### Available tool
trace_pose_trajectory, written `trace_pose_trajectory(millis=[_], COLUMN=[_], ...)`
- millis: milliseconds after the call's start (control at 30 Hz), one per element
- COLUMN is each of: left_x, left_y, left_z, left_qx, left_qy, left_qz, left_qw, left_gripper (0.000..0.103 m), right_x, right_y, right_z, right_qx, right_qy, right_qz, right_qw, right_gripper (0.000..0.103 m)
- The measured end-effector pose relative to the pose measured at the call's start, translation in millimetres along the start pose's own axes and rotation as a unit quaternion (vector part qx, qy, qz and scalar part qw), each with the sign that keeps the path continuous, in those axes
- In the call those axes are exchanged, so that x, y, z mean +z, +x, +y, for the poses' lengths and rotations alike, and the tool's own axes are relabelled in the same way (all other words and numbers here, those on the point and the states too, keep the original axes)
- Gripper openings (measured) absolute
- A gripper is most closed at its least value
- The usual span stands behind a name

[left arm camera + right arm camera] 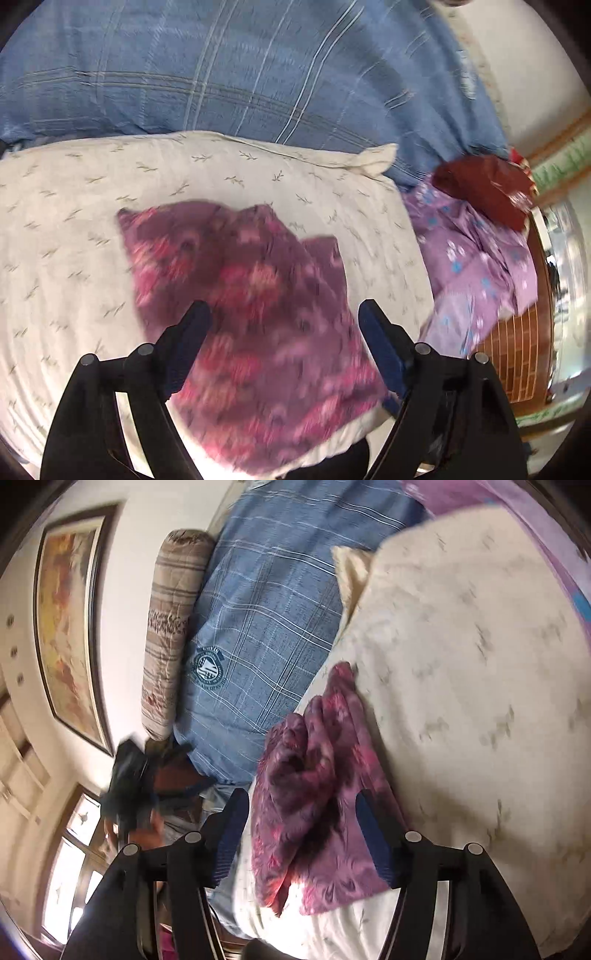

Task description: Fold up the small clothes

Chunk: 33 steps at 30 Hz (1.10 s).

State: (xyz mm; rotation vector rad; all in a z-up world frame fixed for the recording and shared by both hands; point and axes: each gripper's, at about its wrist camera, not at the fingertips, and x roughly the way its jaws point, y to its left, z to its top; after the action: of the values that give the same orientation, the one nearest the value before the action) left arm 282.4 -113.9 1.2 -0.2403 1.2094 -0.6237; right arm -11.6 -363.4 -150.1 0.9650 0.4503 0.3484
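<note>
**Both jaws spread wide above a floral garment on a cream pillow**

The jaws of the left gripper (284, 314) stand wide apart and grasp nothing; its dark blue fingertips (371, 314) hang over the near half of the purple floral garment (251, 295). The right gripper (301, 805) is likewise released, its jaws spread to either side of the same garment (314, 786), with no cloth pinched between them. Motion blur makes it hard to say whether either fingertip brushes the fabric.

No container shows in either view.

The garment, plum-coloured with pink and red blooms, lies on the cream pillow (74, 229), which is printed with small grey sprigs. In the left wrist view it looks roughly folded, a narrow flap sticking out toward the pillow's far corner. In the right wrist view its edge nearer the blue bedding is bunched into a raised ridge, while the rest lies flat on the pillow (461, 664).

Beyond the pillow lies a blue plaid bedcover (221, 74), bearing a round crest badge (208, 669) in the right wrist view. Beside the pillow's corner lies a lilac sheet with white and blue flowers (476, 266), and a dark red cloth (487, 188) rests on it. Past the bedcover a brown striped bolster (168, 635) leans at the wall, where a framed painting (70, 620) hangs.
</note>
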Motion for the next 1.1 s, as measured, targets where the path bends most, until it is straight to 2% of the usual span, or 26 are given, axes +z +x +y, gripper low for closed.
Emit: trace_pose_trajectory(millis=[133,233,400,467,500,533,567,600,633,700,800,867,967,1000,1033,1100], left_x=[24,29,26,22,19,17,15,12,9,-1,-16,-31,-49,-54,-57,-60], left_y=[57,91,129,131,129,126,123,119,112,93,69,68,101,114,125,116], left_z=[-15,-17,-31,-39,-42,-43,-44,-44,-45,-49,-64,-77,-87,-85,-79,-67], left_qx=[0.060,0.083,0.144,0.165,0.163,0.163,0.152,0.145,0.142,0.116,0.038,0.005,0.017,0.025,0.024,-0.010], left_qy=[0.005,-0.005,0.037,0.055,0.057,0.055,0.050,0.044,0.038,0.034,0.029,0.039,0.057,0.053,0.038,0.008], left_qz=[0.040,0.070,0.112,0.100,0.087,0.080,0.078,0.079,0.071,0.058,0.054,0.060,0.090,0.104,0.118,0.109], left_qw=[0.9974,0.9940,0.9824,0.9796,0.9811,0.9818,0.9840,0.9853,0.9865,0.9909,0.9974,0.9974,0.9942,0.9928,0.9920,0.9939], left_gripper=[0.083,0.083,0.082,0.071,0.052,0.031,0.020,0.010,0.007,0.005,0.005,0.005,0.006,0.006,0.006,0.006], right_x=[8,5,2,3,4,5,6,6,7,8,6,0,-16,-23,-27,-32], right_y=[17,29,46,50,53,56,60,66,68,61,28,9,-5,0,5,6], right_z=[3,8,17,17,17,18,20,19,18,19,31,34,17,-1,-14,-29], right_qx=[-0.010,-0.021,-0.034,-0.029,-0.022,-0.026,-0.035,-0.048,-0.049,-0.035,0.042,0.053,0.011,-0.032,-0.054,-0.070], right_qy=[-0.007,-0.030,-0.067,-0.069,-0.075,-0.084,-0.090,-0.093,-0.092,-0.084,-0.071,-0.077,-0.068,-0.045,-0.024,0.012], right_qz=[0.024,0.043,0.065,0.068,0.071,0.074,0.076,0.084,0.091,0.087,0.077,0.070,0.081,0.096,0.112,0.123], right_qw=[1.000,0.998,0.995,0.995,0.994,0.993,0.992,0.991,0.990,0.992,0.994,0.993,0.994,0.994,0.992,0.990], right_gripper=[0.063,0.063,0.063,0.063,0.062,0.055,0.035,0.020,0.012,0.011,0.009,0.009,0.009,0.009,0.009,0.015])
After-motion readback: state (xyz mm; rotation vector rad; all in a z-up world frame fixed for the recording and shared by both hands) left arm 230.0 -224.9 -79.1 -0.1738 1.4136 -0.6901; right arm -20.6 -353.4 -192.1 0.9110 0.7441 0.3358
